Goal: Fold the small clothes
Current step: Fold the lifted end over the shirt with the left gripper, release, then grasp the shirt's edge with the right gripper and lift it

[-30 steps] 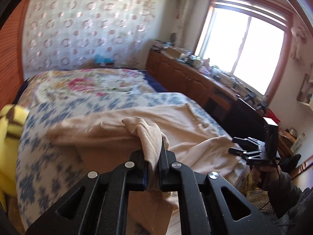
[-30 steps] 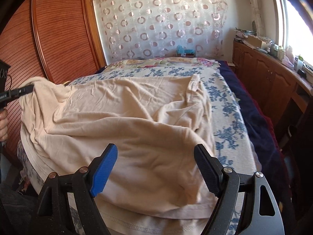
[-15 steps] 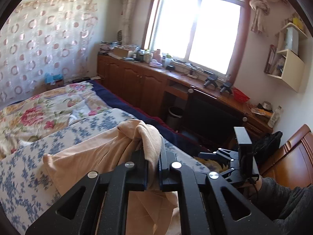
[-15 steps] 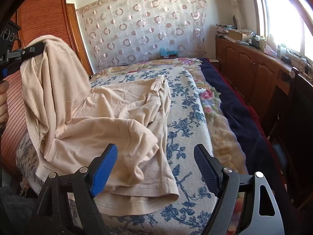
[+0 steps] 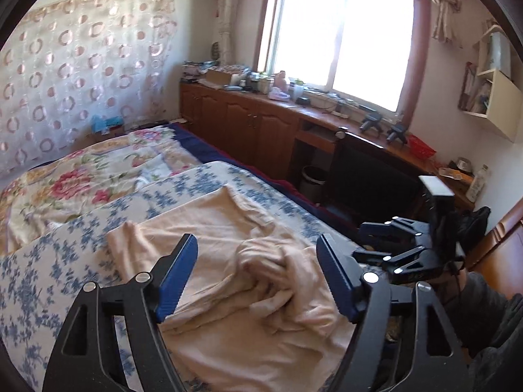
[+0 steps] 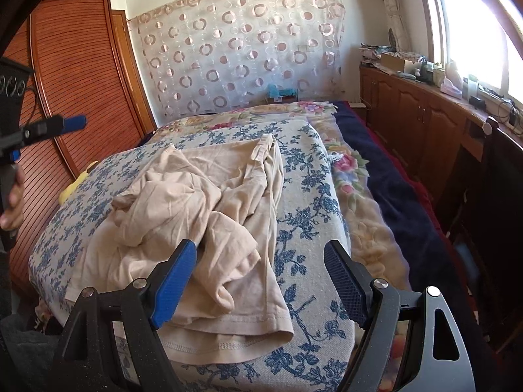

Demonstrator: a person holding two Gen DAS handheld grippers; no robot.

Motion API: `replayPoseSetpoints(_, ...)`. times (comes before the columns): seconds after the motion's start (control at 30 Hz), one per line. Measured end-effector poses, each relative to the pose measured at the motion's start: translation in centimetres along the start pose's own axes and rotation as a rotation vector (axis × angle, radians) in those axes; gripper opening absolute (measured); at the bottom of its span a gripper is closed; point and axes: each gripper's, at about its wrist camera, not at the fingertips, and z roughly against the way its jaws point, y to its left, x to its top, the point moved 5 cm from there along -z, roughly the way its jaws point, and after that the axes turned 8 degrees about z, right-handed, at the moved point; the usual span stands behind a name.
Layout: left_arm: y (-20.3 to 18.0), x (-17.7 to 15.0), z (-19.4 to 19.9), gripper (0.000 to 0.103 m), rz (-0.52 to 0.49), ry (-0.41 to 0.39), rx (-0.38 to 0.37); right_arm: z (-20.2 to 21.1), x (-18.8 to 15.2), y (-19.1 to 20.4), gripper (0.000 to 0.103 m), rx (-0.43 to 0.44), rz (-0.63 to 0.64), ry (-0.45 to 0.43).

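Left gripper jaws opening, beige shirt lying crumpled below the fingers (nothing pinched), right gripper hanging wide, empty.

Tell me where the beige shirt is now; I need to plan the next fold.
The beige shirt lies crumpled on the blue-flowered sheet at the near end of the bed, ahead of both grippers, free of their fingers.

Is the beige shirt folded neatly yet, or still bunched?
Bunched: the shirt lies crumpled on the bed, one side heaped over itself.
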Motion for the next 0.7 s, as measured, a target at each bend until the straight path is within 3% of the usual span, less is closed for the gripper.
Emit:
replayPoseSetpoints(0.2, 4.2, -2.2, 1.1, 0.077, 0.061, -0.03, 0.111, -1.8, 1.5, 2.0, 0.082, 0.038, 0.039, 0.004)
replayPoseSetpoints(0.4, 7.9, -4.4, 2.0, 0.077, 0.131, -0.052, 0.193, -3.9, 3.6, 6.9, 0.082, 0.094, 0.121, -0.001)
replayPoseSetpoints(0.63, 11.0, -7.5, 2.1, 0.077, 0.182, -0.056, 0.261, -7.3, 3.8, 10.3, 0.082, 0.095, 0.189, 0.032)
replayPoseSetpoints(0.7, 12.0, -8.4, 1.6, 0.077, 0.196, -0.041, 0.268, -8.5, 3.6, 10.4, 0.082, 0.031, 0.215, 0.067)
